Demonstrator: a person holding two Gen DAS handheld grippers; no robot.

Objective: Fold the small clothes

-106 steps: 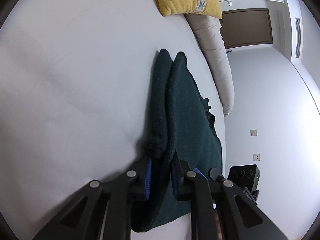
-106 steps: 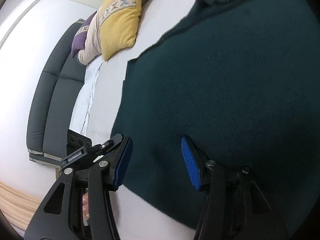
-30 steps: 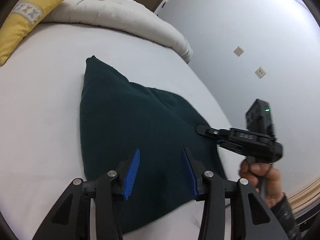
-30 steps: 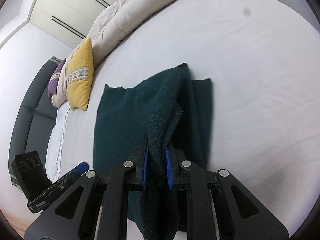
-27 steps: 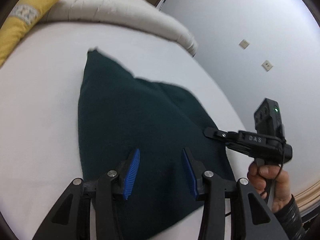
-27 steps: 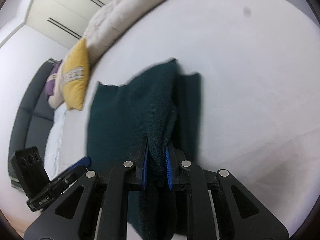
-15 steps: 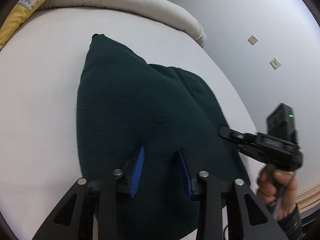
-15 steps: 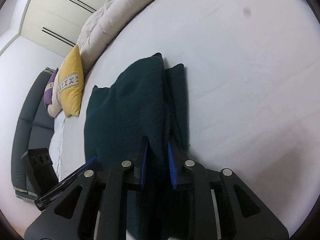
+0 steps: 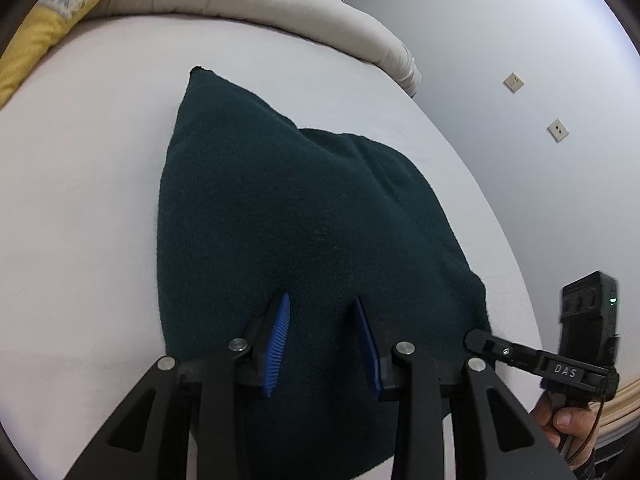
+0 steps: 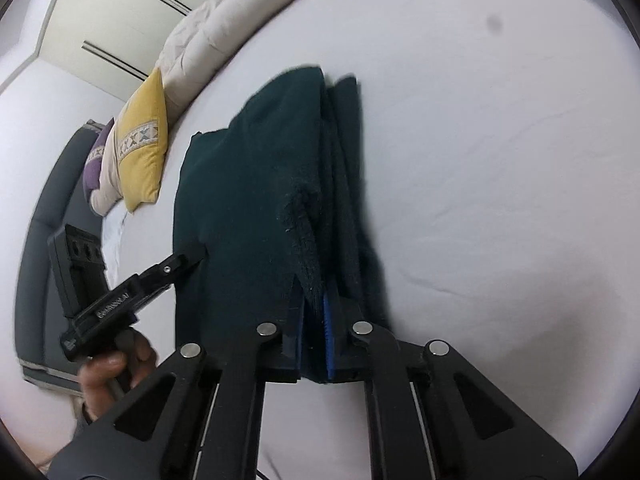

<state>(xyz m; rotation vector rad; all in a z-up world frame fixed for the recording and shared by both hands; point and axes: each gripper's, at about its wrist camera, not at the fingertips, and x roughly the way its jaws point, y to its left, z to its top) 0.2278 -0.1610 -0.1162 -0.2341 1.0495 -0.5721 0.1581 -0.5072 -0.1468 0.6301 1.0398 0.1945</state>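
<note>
Right tool (image 10: 312, 332) clamped tight now on edge of dark green knitted garment (image 9: 288, 220), thick fold pinched between blue pads. 1 second ago same grip held looser. Means: fold layer secured, ready to drag or lay over.

Left tool (image 9: 322, 340) part-open, nothing pinched, blue pads hovering just over near end of garment; lower and closer than 1 second ago.

Garment lies folded on white bed sheet (image 9: 80, 200). 3.5 seconds ago roles reversed: left gripping, right wide apart.

Far: yellow cushion (image 10: 144, 148), beige duvet roll (image 9: 240, 0).
</note>
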